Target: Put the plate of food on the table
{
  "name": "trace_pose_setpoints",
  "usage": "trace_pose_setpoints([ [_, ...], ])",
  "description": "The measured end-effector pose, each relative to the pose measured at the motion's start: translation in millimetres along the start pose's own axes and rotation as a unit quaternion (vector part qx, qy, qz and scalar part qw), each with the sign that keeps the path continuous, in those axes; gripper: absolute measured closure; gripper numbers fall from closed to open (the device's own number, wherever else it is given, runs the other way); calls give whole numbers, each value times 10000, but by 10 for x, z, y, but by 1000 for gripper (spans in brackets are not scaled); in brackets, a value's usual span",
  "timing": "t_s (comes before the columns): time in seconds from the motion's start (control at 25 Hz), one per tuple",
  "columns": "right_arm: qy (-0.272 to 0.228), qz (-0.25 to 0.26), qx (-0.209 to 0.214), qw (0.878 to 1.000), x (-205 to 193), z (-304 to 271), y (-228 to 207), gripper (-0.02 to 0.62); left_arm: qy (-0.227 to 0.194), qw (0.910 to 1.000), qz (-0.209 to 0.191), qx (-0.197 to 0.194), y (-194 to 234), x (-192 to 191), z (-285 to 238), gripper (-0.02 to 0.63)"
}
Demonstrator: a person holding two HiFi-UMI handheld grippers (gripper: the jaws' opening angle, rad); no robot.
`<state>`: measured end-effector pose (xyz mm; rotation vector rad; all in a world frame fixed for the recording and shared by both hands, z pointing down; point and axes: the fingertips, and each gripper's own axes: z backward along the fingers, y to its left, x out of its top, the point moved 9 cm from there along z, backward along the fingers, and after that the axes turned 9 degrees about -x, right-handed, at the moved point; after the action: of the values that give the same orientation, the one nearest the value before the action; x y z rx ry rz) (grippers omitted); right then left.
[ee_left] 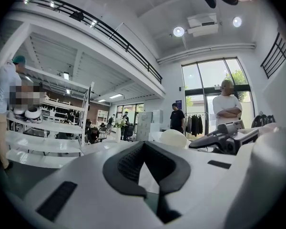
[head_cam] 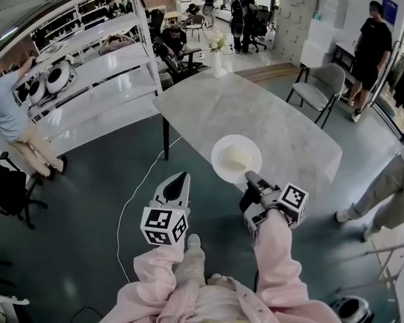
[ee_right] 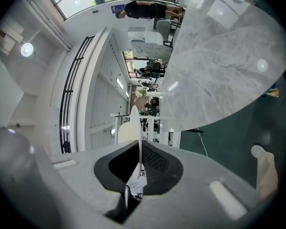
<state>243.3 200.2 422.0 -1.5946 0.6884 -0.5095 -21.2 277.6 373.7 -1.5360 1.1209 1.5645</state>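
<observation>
The plate is clamped by its near rim in the right gripper, so the food is kept level. It is held over the table's near edge, seemingly not yet set down. The left gripper is kept closed, empty and aside.

No legible text, number or brand is present: the marker cube of the left gripper and that of the right gripper bear only black-and-white square patterns, and the blue wall sign is too small to read.
</observation>
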Motion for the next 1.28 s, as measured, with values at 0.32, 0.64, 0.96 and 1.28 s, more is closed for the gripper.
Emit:
trace_pose_setpoints([
  [0.32, -149, -62, -92, 9998, 224, -819, 80, 581, 21, 9998, 52, -183, 775, 150, -639, 607],
  [0.64, -469, -120, -126, 9987, 439, -1549, 93, 581, 119, 9984, 51, -545, 1497, 214, -1289, 607],
  [0.96, -662, -32, -154, 9977, 616, -1995, 168, 581, 160, 9957, 46, -906, 1872, 272, -1738, 607],
  [1.28, -684, -2, -247, 9974, 941, -2535, 143, 581, 228, 9951, 220, -936, 2258, 195, -2183, 607],
])
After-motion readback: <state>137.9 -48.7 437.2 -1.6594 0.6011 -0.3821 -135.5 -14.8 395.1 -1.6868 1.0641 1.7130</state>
